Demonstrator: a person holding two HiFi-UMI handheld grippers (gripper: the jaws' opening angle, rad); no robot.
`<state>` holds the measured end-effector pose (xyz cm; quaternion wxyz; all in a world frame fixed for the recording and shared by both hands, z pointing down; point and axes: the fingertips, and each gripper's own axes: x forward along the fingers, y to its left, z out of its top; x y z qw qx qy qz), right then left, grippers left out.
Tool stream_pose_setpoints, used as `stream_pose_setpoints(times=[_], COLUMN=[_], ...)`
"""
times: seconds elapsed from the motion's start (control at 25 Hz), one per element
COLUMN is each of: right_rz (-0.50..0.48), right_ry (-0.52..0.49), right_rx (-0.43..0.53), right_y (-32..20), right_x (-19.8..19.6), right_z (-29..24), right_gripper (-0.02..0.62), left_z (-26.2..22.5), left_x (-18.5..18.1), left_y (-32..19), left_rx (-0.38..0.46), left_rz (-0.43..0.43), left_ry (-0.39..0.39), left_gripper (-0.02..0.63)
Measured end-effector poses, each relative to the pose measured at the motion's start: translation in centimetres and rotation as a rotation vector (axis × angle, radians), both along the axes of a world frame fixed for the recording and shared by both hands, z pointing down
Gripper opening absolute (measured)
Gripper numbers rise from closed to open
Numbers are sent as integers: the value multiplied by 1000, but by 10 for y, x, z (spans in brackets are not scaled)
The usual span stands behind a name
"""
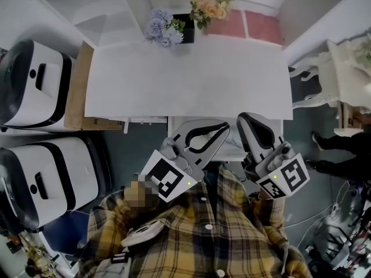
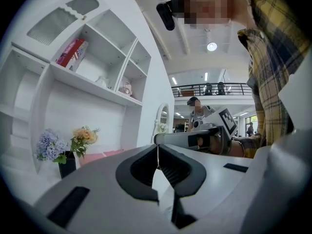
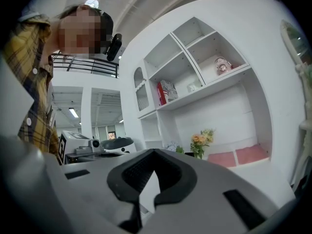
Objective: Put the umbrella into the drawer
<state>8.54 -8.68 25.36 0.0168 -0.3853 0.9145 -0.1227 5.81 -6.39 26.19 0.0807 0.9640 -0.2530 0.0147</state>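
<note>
No umbrella shows in any view. Both grippers are held level at the front edge of the white table (image 1: 185,80), side by side and close to the person's plaid shirt. The left gripper (image 1: 223,126) (image 2: 157,147) is shut, its tips touching with nothing between them. The right gripper (image 1: 244,118) (image 3: 155,151) is shut and empty too. Under the table's front edge, beneath the two grippers, a white drawer section (image 1: 232,150) juts out. The grippers hide most of it, so I cannot tell how far it is pulled out or what it holds.
A black vase with blue flowers (image 1: 163,29) and peach flowers (image 1: 210,3) stands at the table's far edge, below white shelves (image 3: 195,72). Two white machines (image 1: 35,86) (image 1: 46,178) stand left of the table. A white chair (image 1: 324,80) and another person's legs (image 1: 342,141) are to the right.
</note>
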Motion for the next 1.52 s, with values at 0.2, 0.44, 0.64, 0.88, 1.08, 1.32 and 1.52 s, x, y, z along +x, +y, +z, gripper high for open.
stream_pose_setpoints(times=[0.2,0.44,0.64,0.88,1.08,1.32,1.52], right_rz=[6,21,7,4,10,22,26], right_ry=[4,16,21,3,14,0,-48], right_rx=[-1,-6,-15,-29,-33,-44,-55], right_y=[3,5,7,7,6,8,7], right_x=[1,3,0,-1,5,9,9], right_z=[0,3,8,8,9,13,13], right_gripper=[17,17,17,17,17,17,17], left_z=[0,2,1,-1,-2,0,0], left_x=[0,-2,-2,1,8,10,3], left_y=[3,6,5,5,4,2,-6], left_rx=[-26,-41,-29,3,15,28,21], left_rz=[33,51,55,101,131,156,144], left_ry=[14,16,7,-18,-20,-30,-42], left_gripper=[21,21,21,21,21,21,21])
